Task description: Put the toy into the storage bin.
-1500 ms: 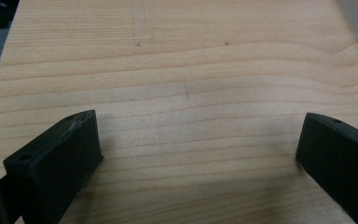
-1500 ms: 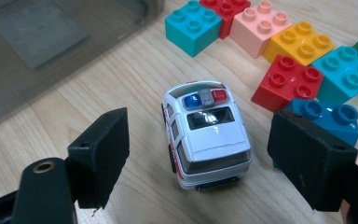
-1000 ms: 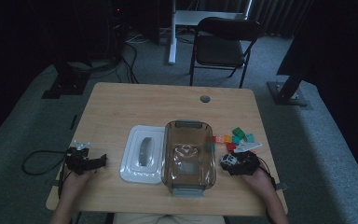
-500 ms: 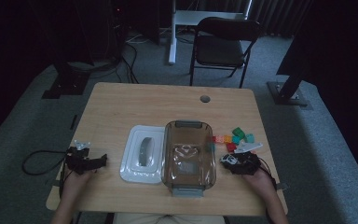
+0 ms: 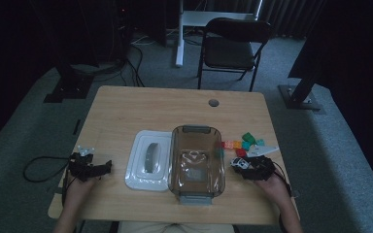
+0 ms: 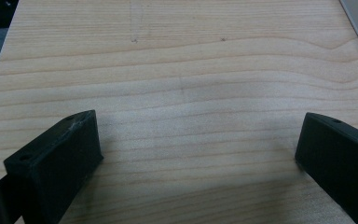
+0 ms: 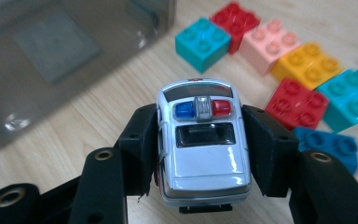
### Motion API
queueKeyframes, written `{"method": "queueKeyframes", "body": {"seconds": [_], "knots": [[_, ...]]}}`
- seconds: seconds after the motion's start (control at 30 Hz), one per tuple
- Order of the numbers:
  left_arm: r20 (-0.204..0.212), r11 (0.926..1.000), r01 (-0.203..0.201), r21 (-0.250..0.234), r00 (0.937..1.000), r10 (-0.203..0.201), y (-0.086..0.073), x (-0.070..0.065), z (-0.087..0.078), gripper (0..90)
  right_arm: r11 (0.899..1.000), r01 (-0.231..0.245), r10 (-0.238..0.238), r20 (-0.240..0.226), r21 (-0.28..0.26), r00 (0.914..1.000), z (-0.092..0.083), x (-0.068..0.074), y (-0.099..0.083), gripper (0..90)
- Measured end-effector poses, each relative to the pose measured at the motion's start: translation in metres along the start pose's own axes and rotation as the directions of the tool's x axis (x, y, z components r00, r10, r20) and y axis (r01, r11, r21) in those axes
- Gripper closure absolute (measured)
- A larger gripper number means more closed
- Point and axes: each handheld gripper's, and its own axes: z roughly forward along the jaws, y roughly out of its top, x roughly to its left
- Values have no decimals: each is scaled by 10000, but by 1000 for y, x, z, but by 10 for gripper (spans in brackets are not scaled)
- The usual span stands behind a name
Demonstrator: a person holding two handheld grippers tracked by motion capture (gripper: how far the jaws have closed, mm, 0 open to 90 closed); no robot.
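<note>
Your right gripper [image 7: 200, 154] is clamped on the toy police car [image 7: 204, 140]: both pads press flat against its sides, and its jaws have just been closing onto it. The car sits upright between them, roof light bar facing the camera, bonnet pointing away toward the bricks [image 7: 289, 60]. In the high view the same gripper [image 5: 252, 167] and car [image 5: 239, 163] sit on the table [image 5: 165, 107] near its right edge, just right of the clear bin [image 5: 195, 162] and just short of the cluster of bricks [image 5: 243, 143].

The bricks lie loose on the wood: teal, red, pink, orange and blue ones close together, apart from the car. The bin stands open, its white lid [image 5: 148, 160] flat on the table, touching its left side.

Your left gripper [image 6: 196, 149] rests low over bare wood with jaws wide apart and nothing between them. In the high view it [image 5: 90, 167] sits near the table's left edge, well apart from the lid.
</note>
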Motion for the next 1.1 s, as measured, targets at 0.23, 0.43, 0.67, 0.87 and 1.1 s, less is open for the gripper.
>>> {"method": "queueKeyframes", "body": {"seconds": [0.23,0.43,0.67,0.87,1.1], "knots": [[0,10000,-2,0,10000,2,0,0,0,6,9960,-40,14,-295,-889,9996,-32,5,16,478],[2,10000,-16,0,10000,16,0,0,0,5,9858,366,-428,-343,-1638,9985,-63,15,36,478],[21,10000,-26,-7,10000,26,0,0,0,6,9684,1140,-1330,-724,-2219,9885,-85,34,65,477],[40,10000,-63,1,10000,63,0,0,0,6,9508,2107,-2465,-1423,-2273,9586,-81,66,94,477],[64,10000,-79,-11,9999,79,0,-1,0,6,9286,3468,-3691,-2313,-1322,9001,-51,100,119,477]]}}
